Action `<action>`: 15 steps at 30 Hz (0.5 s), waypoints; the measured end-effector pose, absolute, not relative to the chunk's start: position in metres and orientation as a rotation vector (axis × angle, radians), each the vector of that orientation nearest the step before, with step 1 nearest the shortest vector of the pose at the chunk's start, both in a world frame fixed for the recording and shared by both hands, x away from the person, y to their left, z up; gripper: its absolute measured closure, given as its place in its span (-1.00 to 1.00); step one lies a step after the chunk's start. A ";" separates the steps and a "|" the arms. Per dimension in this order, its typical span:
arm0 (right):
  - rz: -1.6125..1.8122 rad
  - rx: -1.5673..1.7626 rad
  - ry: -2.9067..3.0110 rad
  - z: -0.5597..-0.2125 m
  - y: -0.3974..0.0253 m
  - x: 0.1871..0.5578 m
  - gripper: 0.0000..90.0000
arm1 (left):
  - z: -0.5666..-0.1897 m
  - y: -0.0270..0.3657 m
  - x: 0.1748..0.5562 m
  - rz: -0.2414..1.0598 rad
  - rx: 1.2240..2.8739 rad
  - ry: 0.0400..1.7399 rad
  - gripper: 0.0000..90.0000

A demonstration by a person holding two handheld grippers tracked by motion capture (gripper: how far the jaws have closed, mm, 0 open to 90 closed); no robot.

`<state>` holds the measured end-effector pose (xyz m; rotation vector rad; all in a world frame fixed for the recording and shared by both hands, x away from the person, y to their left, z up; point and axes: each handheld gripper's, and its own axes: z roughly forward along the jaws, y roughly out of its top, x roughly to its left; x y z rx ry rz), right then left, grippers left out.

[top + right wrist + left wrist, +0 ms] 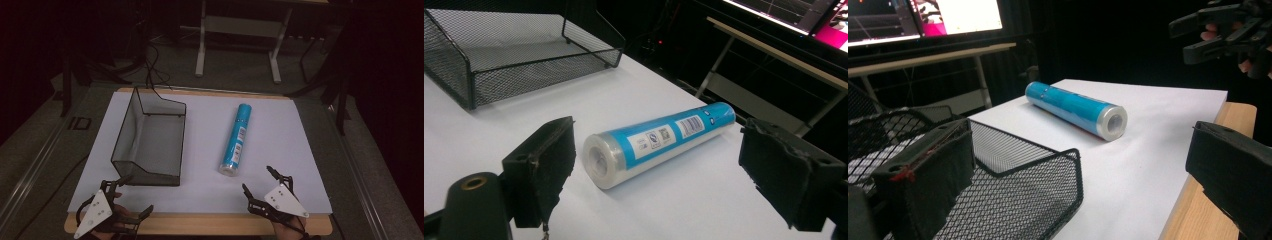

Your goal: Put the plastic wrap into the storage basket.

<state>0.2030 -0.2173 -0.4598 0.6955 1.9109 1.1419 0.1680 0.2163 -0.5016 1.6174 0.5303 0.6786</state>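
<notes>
- The left gripper (pixel 134 195) sits at the tabletop's (pixel 210 195) near-left edge, jaws spread wide and holding nothing, one jaw just beside the black mesh tray's (pixel 150 135) near corner.
- A blue roll (pixel 236 139) lies on the white sheet, right of the tray.
- The right gripper (pixel 257 179), jaws wide apart and empty, hovers near the roll's closest end.

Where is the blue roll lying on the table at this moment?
In the high view, the blue roll lies on the white sheet, right of the black mesh tray, its near end just ahead of the open right hand-held gripper.
</notes>
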 end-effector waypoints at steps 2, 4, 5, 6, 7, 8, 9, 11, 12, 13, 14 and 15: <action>1.145 0.702 1.941 -0.460 -0.218 0.204 -0.65 | -0.502 0.216 0.167 0.687 1.613 0.527 -1.00; 1.150 0.705 1.961 -0.460 -0.218 0.205 -0.65 | -0.501 0.217 0.167 0.687 1.612 0.529 -1.00; 1.151 0.711 1.998 -0.460 -0.218 0.207 -0.65 | -0.501 0.217 0.167 0.685 1.606 0.527 -1.00; 1.151 0.711 1.998 -0.460 -0.218 0.207 -0.65 | -0.501 0.217 0.167 0.685 1.606 0.527 -1.00; 1.161 0.711 2.016 -0.459 -0.218 0.207 -0.65 | -0.501 0.217 0.167 0.688 1.607 0.527 -1.00; 1.158 0.720 2.031 -0.458 -0.218 0.207 -0.65 | -0.501 0.217 0.167 0.688 1.607 0.529 -1.00; 1.158 0.720 2.031 -0.458 -0.218 0.207 -0.65 | -0.501 0.217 0.167 0.688 1.607 0.529 -1.00; 1.140 0.724 2.067 -0.456 -0.215 0.207 -0.68 | -0.500 0.217 0.166 0.690 1.609 0.525 -1.00; 1.135 0.722 2.070 -0.455 -0.214 0.206 -0.68 | -0.500 0.217 0.166 0.691 1.608 0.523 -1.00; 1.139 0.700 2.092 -0.454 -0.211 0.205 -0.70 | -0.500 0.218 0.166 0.690 1.608 0.520 -1.00; 1.139 0.700 2.092 -0.454 -0.211 0.205 -0.70 | -0.500 0.218 0.166 0.692 1.609 0.520 -1.00; 1.129 0.682 2.091 -0.453 -0.209 0.204 -0.70 | -0.500 0.217 0.165 0.693 1.609 0.520 -1.00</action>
